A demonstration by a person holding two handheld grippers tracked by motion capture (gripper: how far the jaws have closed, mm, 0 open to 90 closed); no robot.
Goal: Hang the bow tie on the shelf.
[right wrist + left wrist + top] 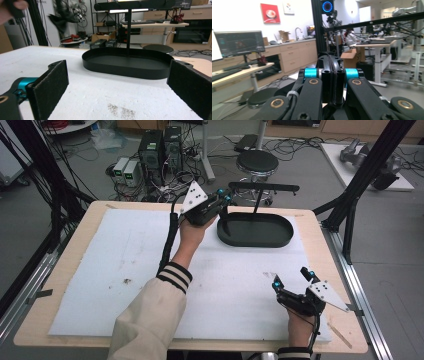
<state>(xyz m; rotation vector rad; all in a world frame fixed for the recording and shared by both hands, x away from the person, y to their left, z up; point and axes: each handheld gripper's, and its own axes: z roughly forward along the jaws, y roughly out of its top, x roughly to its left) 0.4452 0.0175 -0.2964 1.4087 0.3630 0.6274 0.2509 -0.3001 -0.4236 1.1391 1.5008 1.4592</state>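
Note:
A black oval tray [255, 243] lies at the far right of the white foam sheet [120, 270], with a thin post rising from it to a black crossbar [264, 186]. My left gripper [226, 196] hangs in the air by the tray's far left end, pointing away over the table's back edge. In the left gripper view its jaws are shut [331, 62], pads pressed flat together with nothing between them. My right gripper [291, 277] rests low at the front right of the sheet, open and empty. It faces the tray [125, 71] and crossbar [135, 4] between its two pads [50, 85].
The foam sheet covers most of a wooden table [320, 245]. Dirt smudges [122, 111] mark the sheet just ahead of the right gripper. A black stool [257, 162], computers [160, 150] and cables stand on the floor behind. Black frame struts [350, 205] rise at the right edge.

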